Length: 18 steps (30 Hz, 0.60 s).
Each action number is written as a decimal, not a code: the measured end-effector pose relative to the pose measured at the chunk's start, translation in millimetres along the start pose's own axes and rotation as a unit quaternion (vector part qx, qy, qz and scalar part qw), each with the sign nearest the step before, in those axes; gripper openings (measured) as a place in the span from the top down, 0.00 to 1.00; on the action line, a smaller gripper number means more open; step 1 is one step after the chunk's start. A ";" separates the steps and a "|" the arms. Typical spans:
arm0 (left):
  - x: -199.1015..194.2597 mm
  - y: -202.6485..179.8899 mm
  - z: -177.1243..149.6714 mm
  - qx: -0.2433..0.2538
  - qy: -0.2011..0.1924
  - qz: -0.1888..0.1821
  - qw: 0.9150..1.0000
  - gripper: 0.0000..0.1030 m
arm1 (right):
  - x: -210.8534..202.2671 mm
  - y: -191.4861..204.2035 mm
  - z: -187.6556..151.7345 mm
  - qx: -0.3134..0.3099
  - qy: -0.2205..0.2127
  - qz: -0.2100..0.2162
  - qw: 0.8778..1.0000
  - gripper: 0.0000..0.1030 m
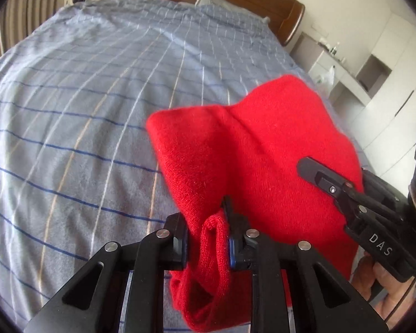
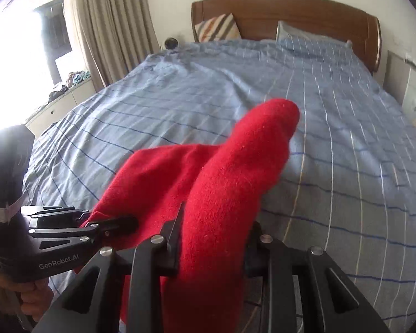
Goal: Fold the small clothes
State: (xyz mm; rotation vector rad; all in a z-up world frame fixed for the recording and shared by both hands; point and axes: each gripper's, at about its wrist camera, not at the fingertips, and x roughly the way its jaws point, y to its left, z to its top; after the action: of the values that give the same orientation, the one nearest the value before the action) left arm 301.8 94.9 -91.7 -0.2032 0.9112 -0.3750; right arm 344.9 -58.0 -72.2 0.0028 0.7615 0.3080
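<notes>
Left gripper (image 1: 208, 238) pinches the ribbed cuff of a red knitted wool garment (image 1: 252, 149) between narrow jaws; right gripper (image 2: 210, 238) clamps its other end, held above the blue checked bedspread (image 1: 83, 97).

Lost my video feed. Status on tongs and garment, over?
Left tongs and right tongs both shut on red knit, held up over the bed. Nothing in the way.

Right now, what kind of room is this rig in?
Almost certainly a home bedroom. A bed with a blue striped cover fills both views, backed by a wooden headboard with pillows, and curtains hang beside a bright window.
</notes>
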 end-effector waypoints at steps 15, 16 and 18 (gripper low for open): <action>-36.4 -3.5 -50.9 0.079 -0.021 0.151 0.985 0.17 | -36.8 -67.1 -37.0 0.061 0.057 -0.055 0.995 0.19; -45.6 -8.9 -56.1 0.087 -0.033 0.165 0.982 0.09 | -45.4 -71.4 -50.1 0.057 0.063 -0.064 0.994 0.19; -67.1 -21.3 -65.1 0.099 -0.065 0.189 0.975 0.03 | -66.8 -71.0 -70.0 0.049 0.066 -0.076 0.994 0.18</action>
State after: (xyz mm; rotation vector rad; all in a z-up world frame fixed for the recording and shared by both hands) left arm 207.7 101.3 -74.8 0.1281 0.7583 -0.0960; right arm 271.3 -151.8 -85.7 0.0179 0.9033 0.1260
